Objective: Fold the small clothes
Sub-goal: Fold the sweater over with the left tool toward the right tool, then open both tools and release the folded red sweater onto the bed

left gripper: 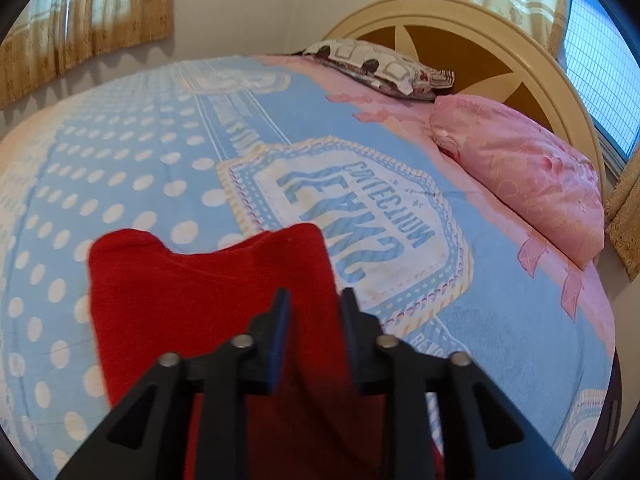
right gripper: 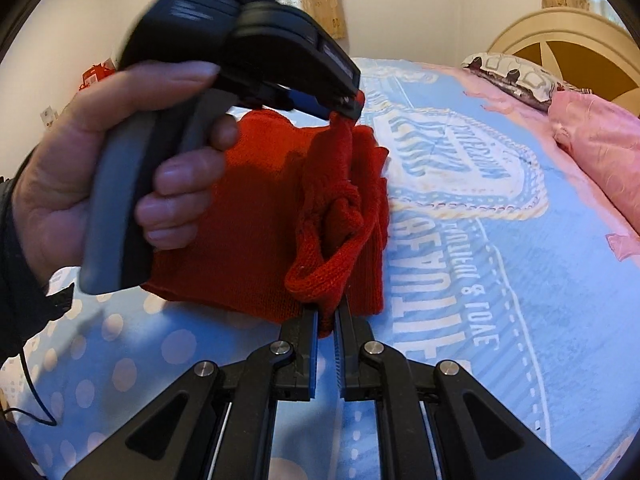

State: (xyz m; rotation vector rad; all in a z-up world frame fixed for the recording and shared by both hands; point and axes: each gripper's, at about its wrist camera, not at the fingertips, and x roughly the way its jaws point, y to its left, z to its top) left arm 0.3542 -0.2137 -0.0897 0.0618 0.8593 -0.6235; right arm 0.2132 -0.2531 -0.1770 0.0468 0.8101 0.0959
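The red knit garment (right gripper: 256,216) lies mid-frame on the bed (right gripper: 500,320), partly folded, its long axis running from lower centre toward upper left. Right tongs (right gripper: 326,316) pinch a ribbed edge at its lower right; left tongs (left gripper: 316,300) stand narrowly parted, pads off the cloth. The raised, bunched flap is not yet laid flat.

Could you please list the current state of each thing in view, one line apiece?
Red knitted garment: partly folded on the bed, one end bunched and lifted.
Left hand-held gripper: open over the garment.
Right hand-held gripper: shut on the garment's edge.
Pink pillow: lying against the headboard.
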